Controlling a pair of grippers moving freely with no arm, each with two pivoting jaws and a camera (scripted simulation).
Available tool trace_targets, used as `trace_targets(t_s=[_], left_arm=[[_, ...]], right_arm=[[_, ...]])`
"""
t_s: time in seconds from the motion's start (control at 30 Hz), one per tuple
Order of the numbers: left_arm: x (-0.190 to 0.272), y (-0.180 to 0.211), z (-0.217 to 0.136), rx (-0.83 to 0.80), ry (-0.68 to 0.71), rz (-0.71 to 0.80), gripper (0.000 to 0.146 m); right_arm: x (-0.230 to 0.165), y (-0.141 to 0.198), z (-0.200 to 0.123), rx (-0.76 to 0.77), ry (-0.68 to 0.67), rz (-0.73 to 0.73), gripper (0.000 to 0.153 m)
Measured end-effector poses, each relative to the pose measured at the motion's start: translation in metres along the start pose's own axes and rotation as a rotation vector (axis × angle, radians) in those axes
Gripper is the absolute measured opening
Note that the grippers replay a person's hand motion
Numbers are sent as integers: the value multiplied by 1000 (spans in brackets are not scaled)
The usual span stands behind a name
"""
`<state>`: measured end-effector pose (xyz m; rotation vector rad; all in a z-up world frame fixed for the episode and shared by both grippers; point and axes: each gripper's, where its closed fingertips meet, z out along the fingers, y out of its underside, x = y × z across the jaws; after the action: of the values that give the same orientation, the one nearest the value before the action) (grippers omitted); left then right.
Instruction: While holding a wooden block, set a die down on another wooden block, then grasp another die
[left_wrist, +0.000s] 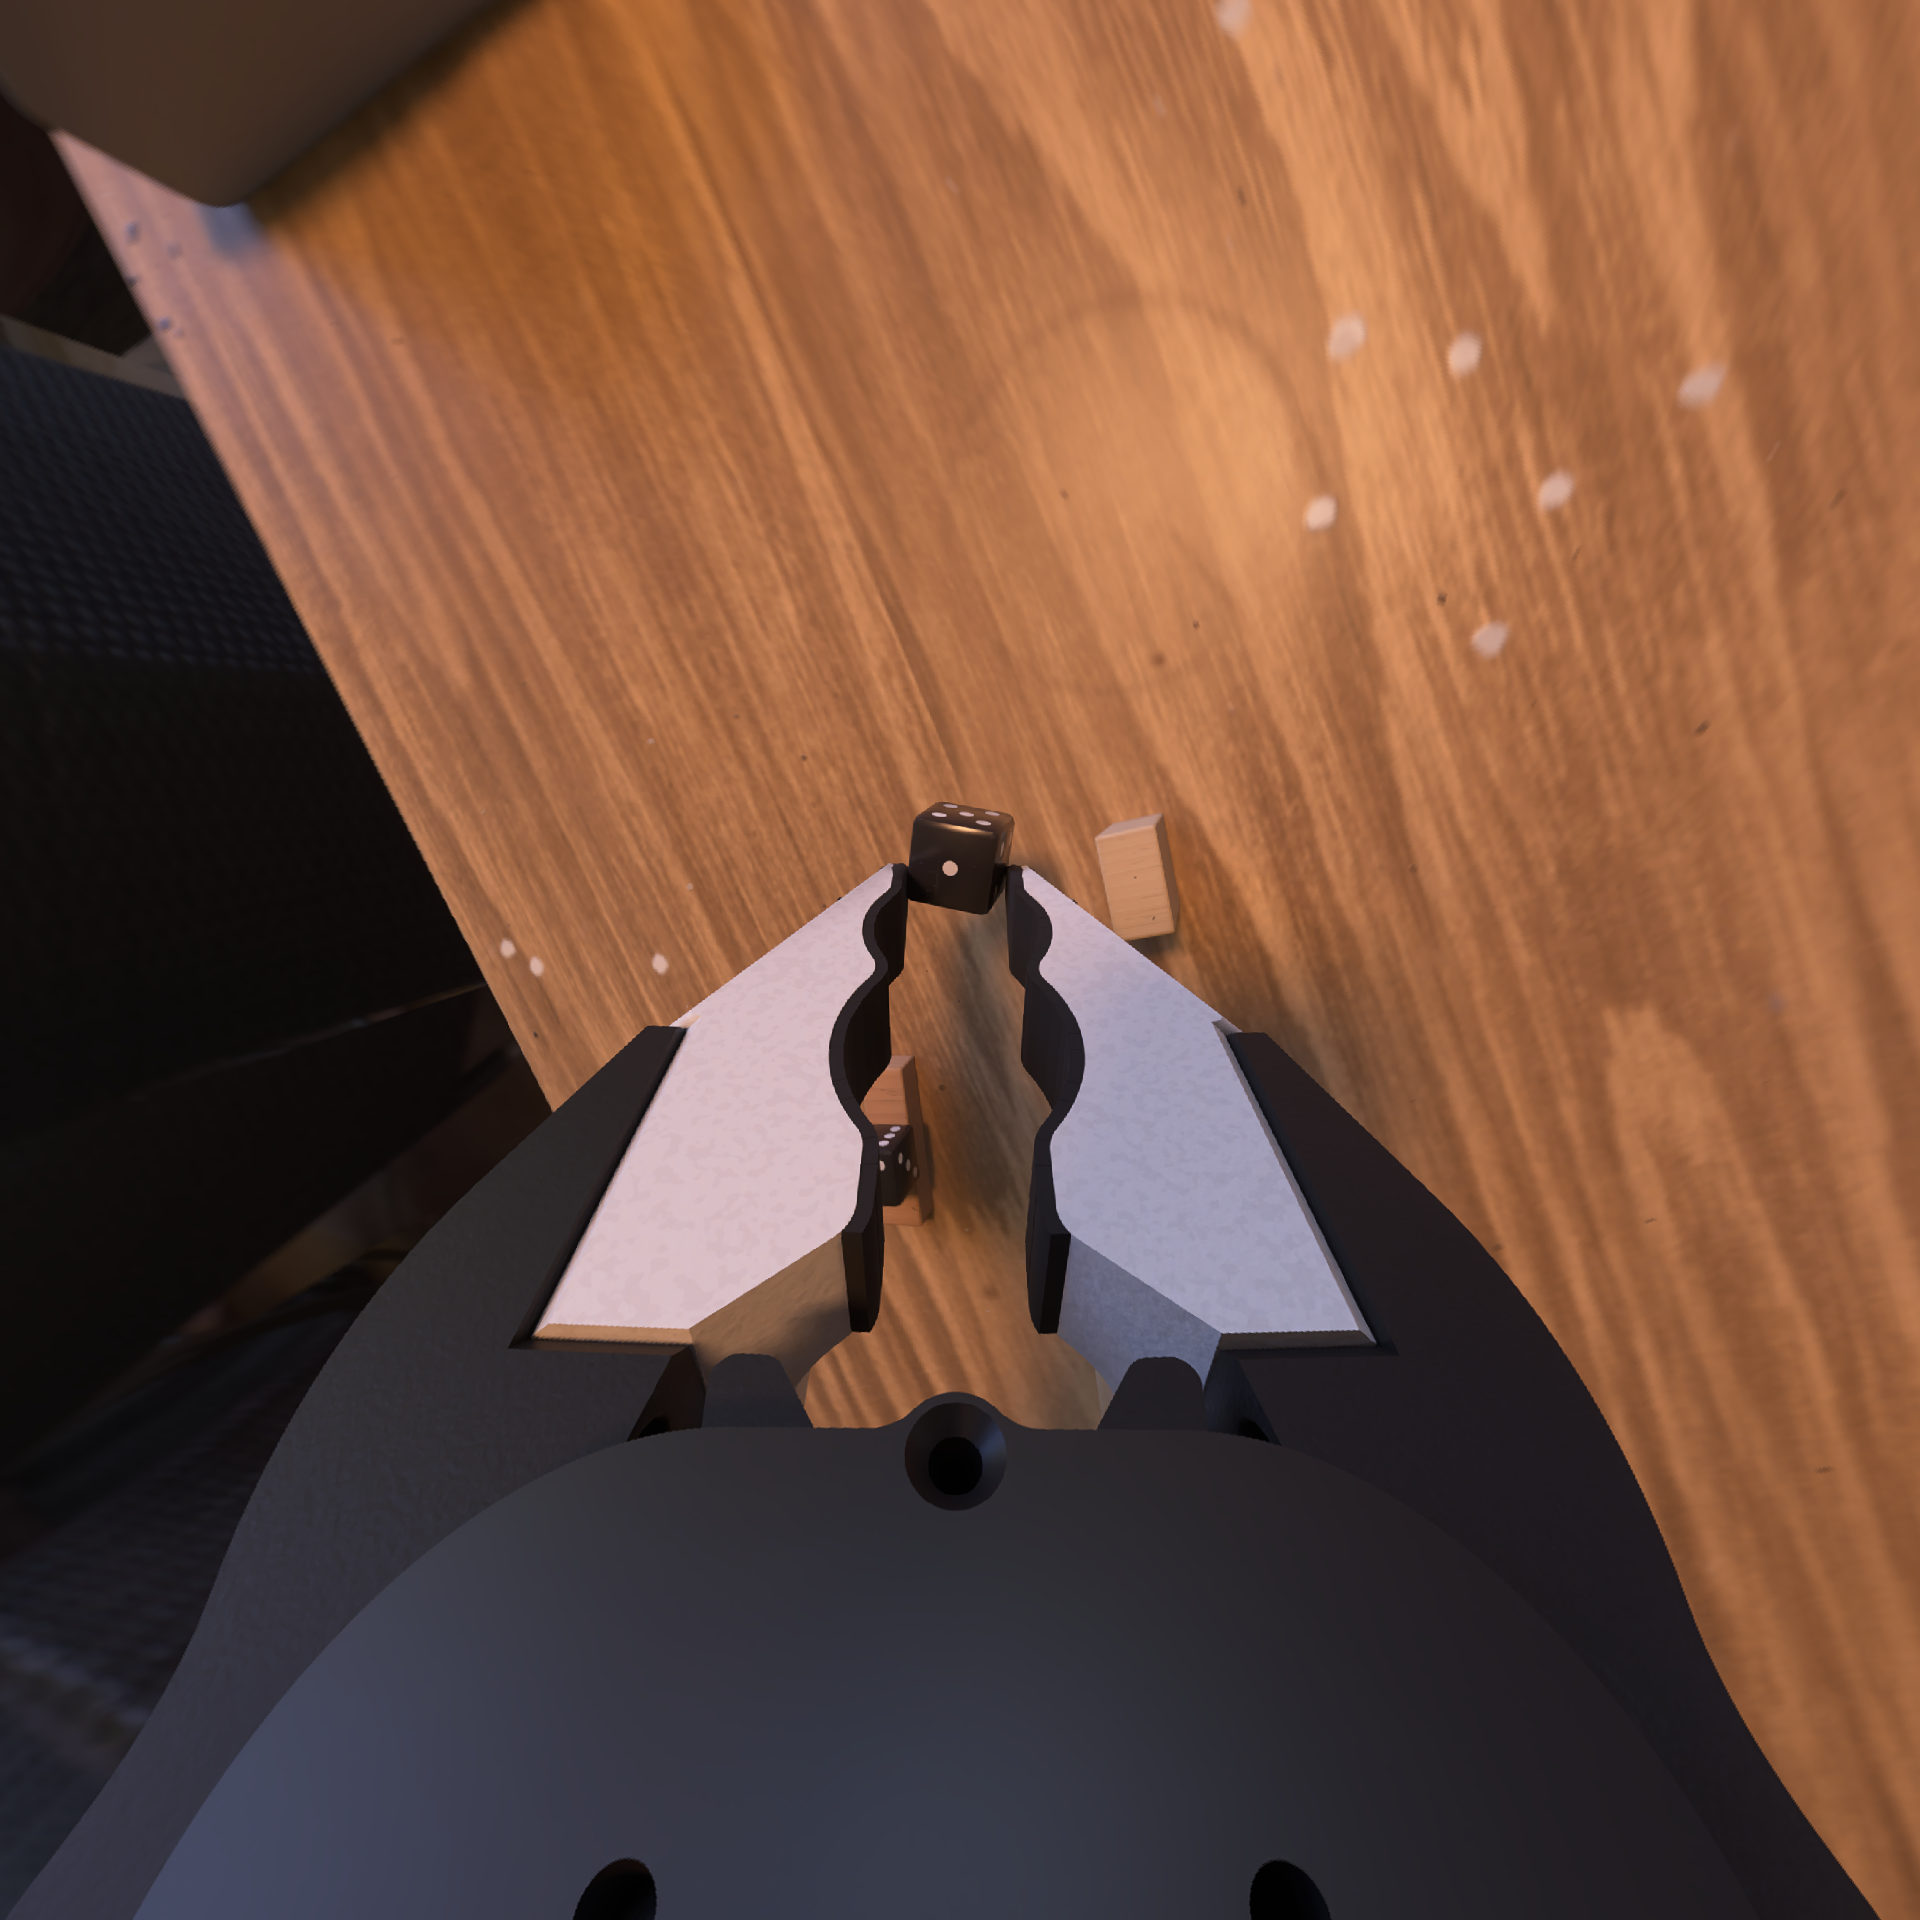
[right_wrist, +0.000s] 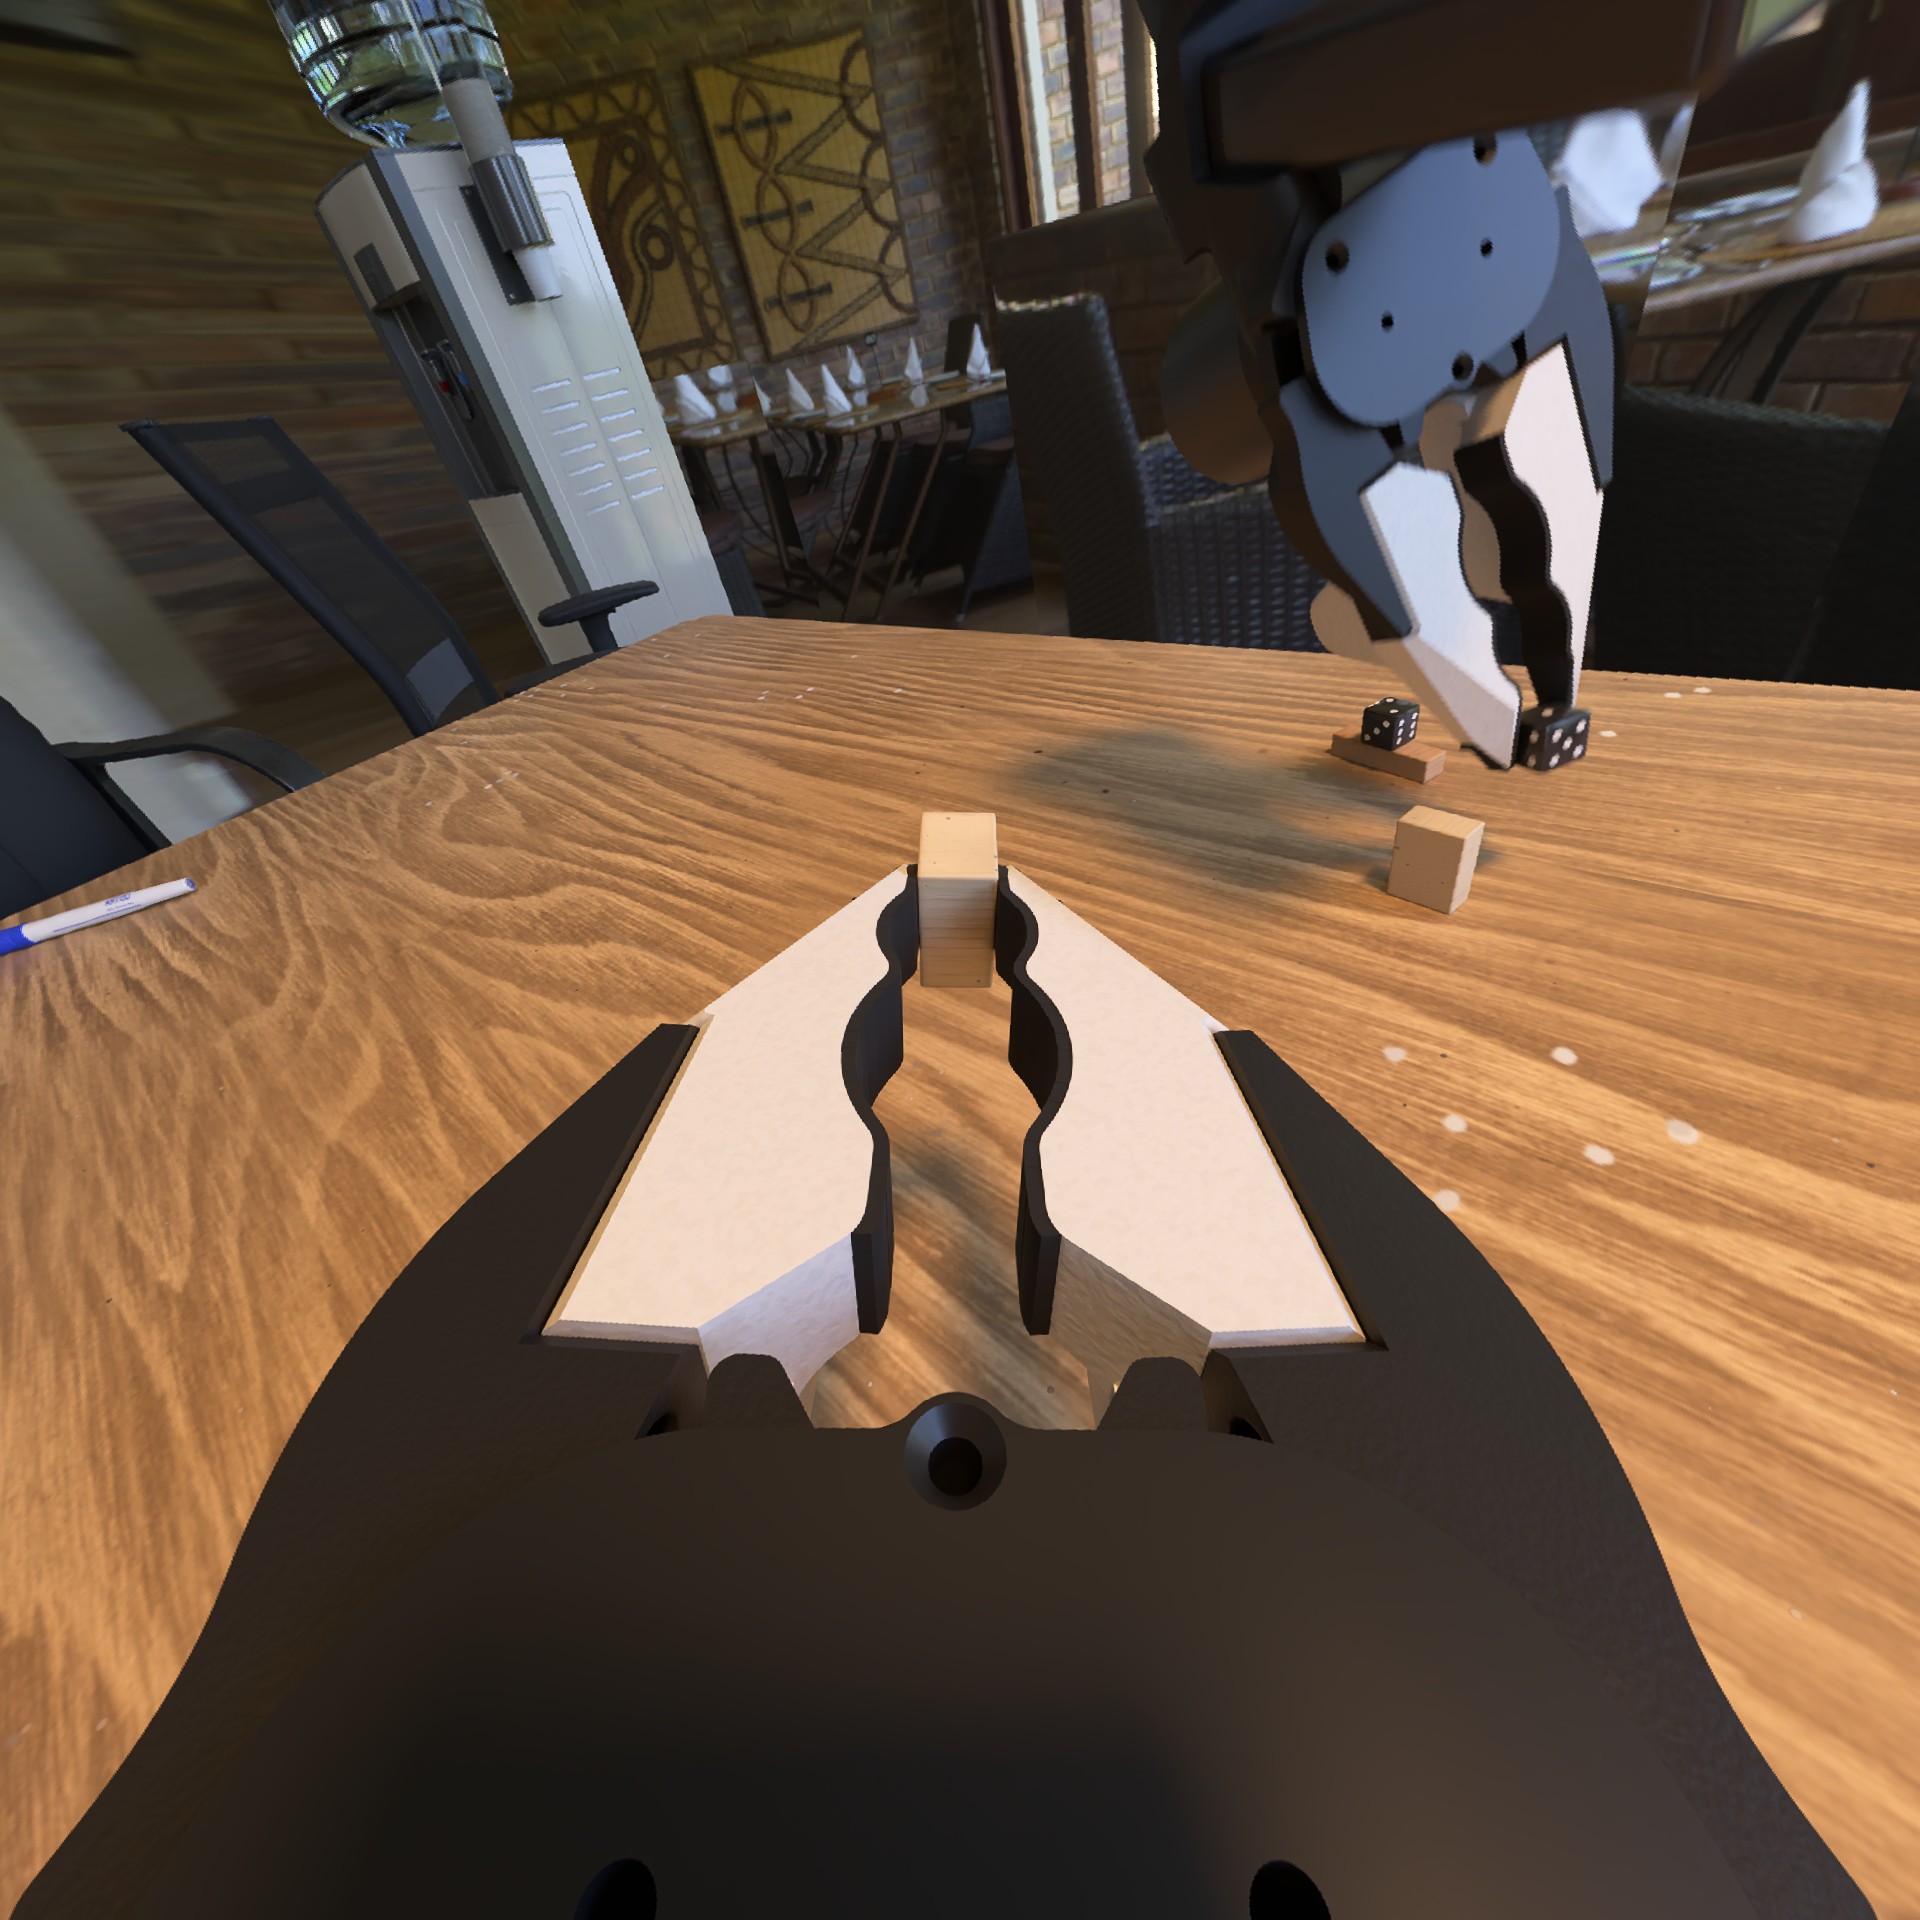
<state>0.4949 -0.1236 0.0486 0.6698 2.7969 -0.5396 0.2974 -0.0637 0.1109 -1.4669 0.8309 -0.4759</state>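
Note:
My left gripper (left_wrist: 956, 883) is shut on a black die (left_wrist: 958, 857) at its fingertips, down at table level. It shows in the right wrist view (right_wrist: 1527, 732) at the far right, with that die (right_wrist: 1555, 738). A second black die (right_wrist: 1389, 722) rests on a flat wooden block (right_wrist: 1397, 761) just left of it. Both show between my left fingers: the die (left_wrist: 896, 1151) and the block (left_wrist: 902, 1091). My right gripper (right_wrist: 956, 883) is shut on a pale wooden block (right_wrist: 956, 899) above the table. A loose pale wooden block (right_wrist: 1436, 857) stands on the table (left_wrist: 1138, 878).
The wooden table (right_wrist: 520, 1039) ends at the left of the left wrist view (left_wrist: 312, 623), with dark floor beyond. A blue-and-white pen (right_wrist: 99, 909) lies at the table's left. A water dispenser (right_wrist: 520, 395) and a dark chair (right_wrist: 312, 582) stand behind.

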Motion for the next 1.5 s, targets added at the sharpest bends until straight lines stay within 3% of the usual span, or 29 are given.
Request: trace_targets(t_s=[0.13,0.4,0.6,0.7,1.0,1.23,1.5], left_arm=[[-11,-2,-21,99,17,-184,19],[-20,11,-43,134,-22,-340,19],[-23,11,-72,331,37,-536,19],[-23,16,-76,351,52,-577,19],[-14,15,-63,279,59,-543,19],[8,18,-36,42,57,-391,19],[26,10,-22,-72,65,-276,19]], right_arm=[[-1,0,0,2,-6,5,13],[-1,-1,0,5,-9,8,13],[-3,-1,0,5,-15,9,13],[-5,0,0,3,-21,8,13],[-5,1,1,-7,-21,9,13],[-5,2,1,-11,-26,12,13],[-6,3,1,-15,-29,13,13]])
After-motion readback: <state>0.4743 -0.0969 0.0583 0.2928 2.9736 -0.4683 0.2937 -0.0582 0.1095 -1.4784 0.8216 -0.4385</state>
